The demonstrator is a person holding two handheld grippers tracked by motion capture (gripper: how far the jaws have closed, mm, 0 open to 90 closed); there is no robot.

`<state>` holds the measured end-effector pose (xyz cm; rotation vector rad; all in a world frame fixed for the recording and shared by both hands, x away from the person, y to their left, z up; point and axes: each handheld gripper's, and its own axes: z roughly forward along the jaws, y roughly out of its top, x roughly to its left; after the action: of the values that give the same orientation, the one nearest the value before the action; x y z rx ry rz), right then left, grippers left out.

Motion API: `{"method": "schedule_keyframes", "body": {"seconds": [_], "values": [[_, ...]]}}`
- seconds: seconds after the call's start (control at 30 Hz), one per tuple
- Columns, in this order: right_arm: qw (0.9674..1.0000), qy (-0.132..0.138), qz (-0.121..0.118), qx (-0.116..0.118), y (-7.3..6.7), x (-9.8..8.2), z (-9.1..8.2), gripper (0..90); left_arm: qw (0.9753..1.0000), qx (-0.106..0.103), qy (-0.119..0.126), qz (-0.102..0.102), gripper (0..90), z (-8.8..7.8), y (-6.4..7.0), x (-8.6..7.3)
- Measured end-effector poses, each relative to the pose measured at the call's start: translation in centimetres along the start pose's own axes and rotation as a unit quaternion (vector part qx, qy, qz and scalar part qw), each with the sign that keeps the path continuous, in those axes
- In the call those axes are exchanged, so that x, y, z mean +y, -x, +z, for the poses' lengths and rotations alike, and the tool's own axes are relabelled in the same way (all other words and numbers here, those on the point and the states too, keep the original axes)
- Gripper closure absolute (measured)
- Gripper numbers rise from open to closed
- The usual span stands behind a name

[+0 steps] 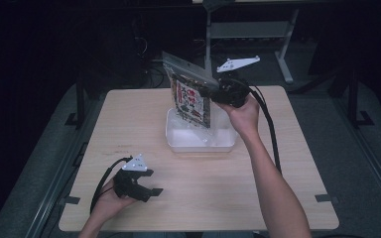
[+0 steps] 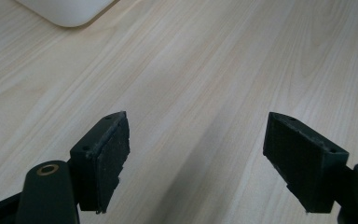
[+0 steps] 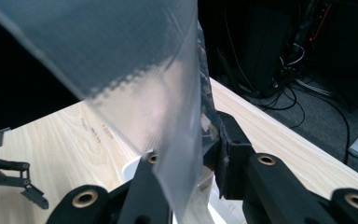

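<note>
Two claws work over the wooden surface [image 1: 129, 119], with the white tray [image 1: 178, 141] as landmark. Above the tray, the right claw [image 1: 213, 91] is clamped on the upper corner of a printed snack pouch [image 1: 191, 99] (clear strip along its top edge), which hangs tilted with its lower end over the tray's inside. Well apart from the tray, toward the person's edge, the left claw [image 1: 151, 192] rests low with its jaws apart, nothing between them.

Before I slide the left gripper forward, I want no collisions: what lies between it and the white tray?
Nothing: in the high view, only bare table separates the left gripper from the white tray.
</note>
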<state>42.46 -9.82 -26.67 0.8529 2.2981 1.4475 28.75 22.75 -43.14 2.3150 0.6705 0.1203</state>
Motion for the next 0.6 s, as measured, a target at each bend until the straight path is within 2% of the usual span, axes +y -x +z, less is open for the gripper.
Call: {"method": "schedule_keyframes", "body": {"seconds": [0.23,0.6], "values": [[0.9999,0.001,0.013,0.0,0.3,-1.1,1.1,76.9,1.0,0.0,-0.001,0.001,21.9,0.0,-0.1,0.0],[0.9998,-0.003,0.017,-0.004,0.4,-2.3,2.3,76.8,1.0,0.0,-0.001,-0.002,21.9,0.1,-0.1,0.0]]}}
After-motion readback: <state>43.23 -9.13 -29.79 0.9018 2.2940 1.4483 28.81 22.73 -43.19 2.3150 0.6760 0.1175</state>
